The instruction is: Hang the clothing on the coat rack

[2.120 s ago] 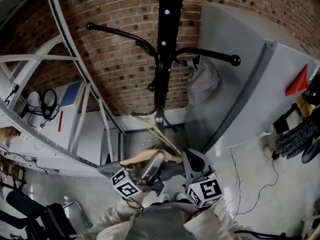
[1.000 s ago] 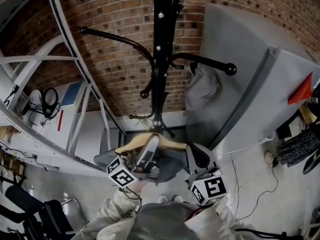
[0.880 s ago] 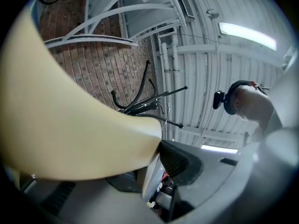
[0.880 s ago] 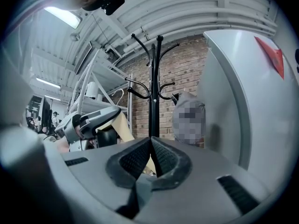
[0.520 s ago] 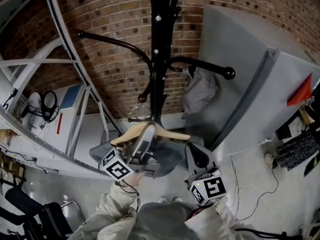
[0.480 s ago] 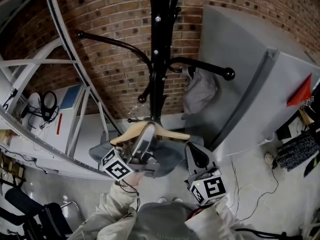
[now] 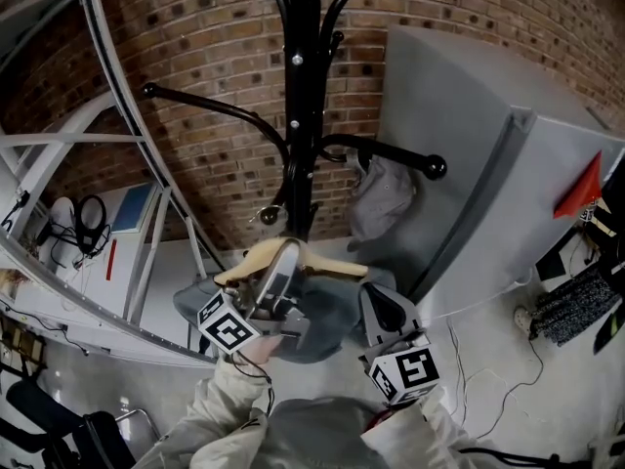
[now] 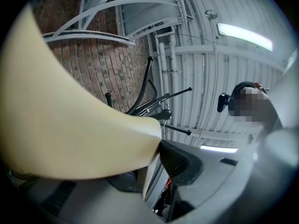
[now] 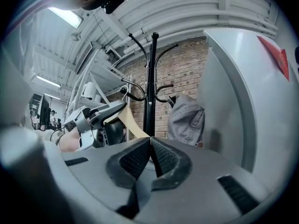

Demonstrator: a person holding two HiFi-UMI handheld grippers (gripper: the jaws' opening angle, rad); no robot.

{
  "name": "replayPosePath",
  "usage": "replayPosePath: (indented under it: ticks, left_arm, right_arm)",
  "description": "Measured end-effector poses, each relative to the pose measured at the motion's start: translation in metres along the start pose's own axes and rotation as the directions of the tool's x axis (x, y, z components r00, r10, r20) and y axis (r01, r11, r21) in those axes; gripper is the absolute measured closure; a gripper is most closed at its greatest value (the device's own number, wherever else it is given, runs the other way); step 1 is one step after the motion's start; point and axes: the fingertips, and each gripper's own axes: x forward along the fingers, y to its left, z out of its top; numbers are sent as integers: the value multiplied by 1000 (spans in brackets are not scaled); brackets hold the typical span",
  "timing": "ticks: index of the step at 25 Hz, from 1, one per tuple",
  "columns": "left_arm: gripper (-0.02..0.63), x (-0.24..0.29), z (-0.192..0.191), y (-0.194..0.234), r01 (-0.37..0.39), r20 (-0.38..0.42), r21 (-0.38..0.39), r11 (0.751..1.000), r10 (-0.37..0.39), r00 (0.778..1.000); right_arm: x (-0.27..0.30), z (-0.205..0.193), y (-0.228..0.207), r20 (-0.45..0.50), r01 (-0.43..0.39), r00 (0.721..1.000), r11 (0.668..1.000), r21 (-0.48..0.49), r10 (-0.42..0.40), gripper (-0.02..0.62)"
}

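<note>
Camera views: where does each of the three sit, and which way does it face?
Head view: on the person's head, facing the coat rack; shows sleeves, left tongs, right tongs.
Left gripper view: on left tongs, tilted up past the wooden hanger they clamp.
Right gripper view: on right tongs, level; closed tips show.
Shared: head and right gripper views both show the hanging grey garment.

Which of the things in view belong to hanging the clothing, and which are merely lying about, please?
For the job:
- coat rack
- wooden hanger
- grey garment on it
- left gripper, right gripper

Lying about:
- headphones
- grey panel
- grey cloth already on a peg
</note>
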Motion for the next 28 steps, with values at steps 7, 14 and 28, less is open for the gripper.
replayPosePath:
  ticks: [7,14,28]
  left_arm:
    - [494,9,-6,16,-2,-4,-20,1000,2,1000]
    - [494,15,-13,31,-15,-11,-34,999,15,1000]
    - [494,17,-20,50,-44,-6,-52,998,44,999]
  right_arm:
    - [9,-2,-10,-5,8,1000,1000,-1,-8,571]
    - [15,-9,-20,-16,15,1000,1000,10,-15,571]
    - [24,-24,-26,-46,9,999,999,33,-8,571]
